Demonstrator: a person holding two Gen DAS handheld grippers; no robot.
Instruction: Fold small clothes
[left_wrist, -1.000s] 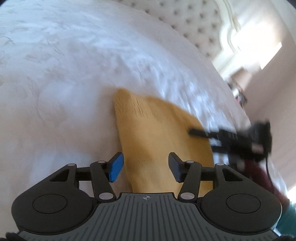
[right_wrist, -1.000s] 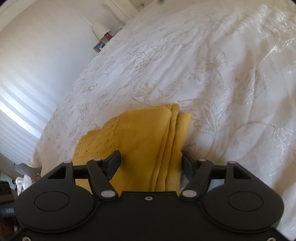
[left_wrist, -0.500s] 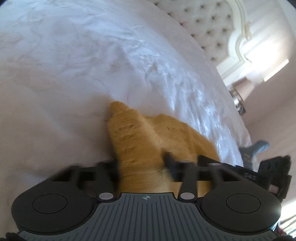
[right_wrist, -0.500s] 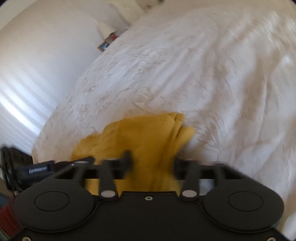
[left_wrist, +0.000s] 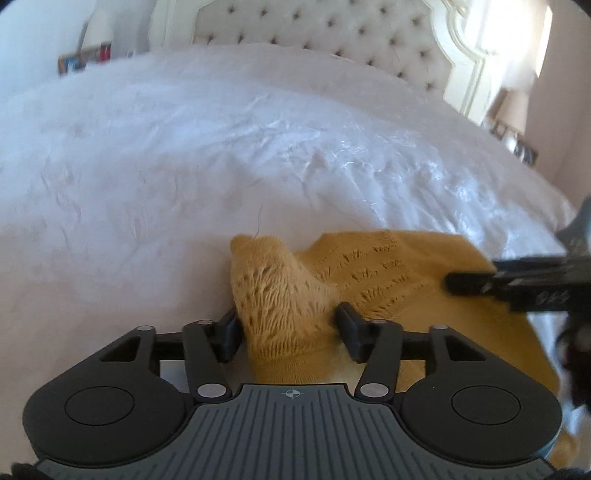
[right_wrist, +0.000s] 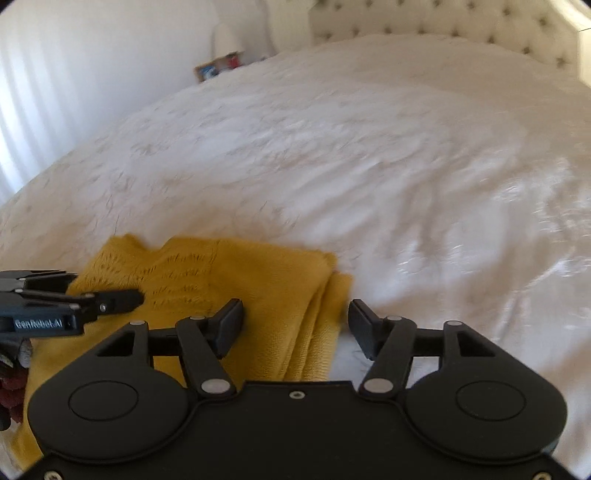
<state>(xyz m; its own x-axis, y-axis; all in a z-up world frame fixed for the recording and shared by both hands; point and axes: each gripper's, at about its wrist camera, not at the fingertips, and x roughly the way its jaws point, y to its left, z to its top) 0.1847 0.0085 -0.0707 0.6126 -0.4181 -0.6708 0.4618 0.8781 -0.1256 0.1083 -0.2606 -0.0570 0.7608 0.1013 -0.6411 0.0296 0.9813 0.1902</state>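
Yellow knit garment (right_wrist: 236, 280) folded on the white bedspread (right_wrist: 369, 166), near its front edge. Left gripper (left_wrist: 288, 325) just reopened, bunched knit hump between jaws, grip uncertain. Right gripper (right_wrist: 295, 321) just reopened, astride the layered edge, apparently unclamped. Risk: snagged open knit dragging both folds apart on withdrawal

A folded knit sweater (left_wrist: 388, 266) lies on the bed (left_wrist: 184, 166) near its foot, the tufted headboard (left_wrist: 332, 29) behind; the left hand-held gripper (left_wrist: 288, 328) and right hand-held gripper (right_wrist: 295, 325) straddle opposite ends.
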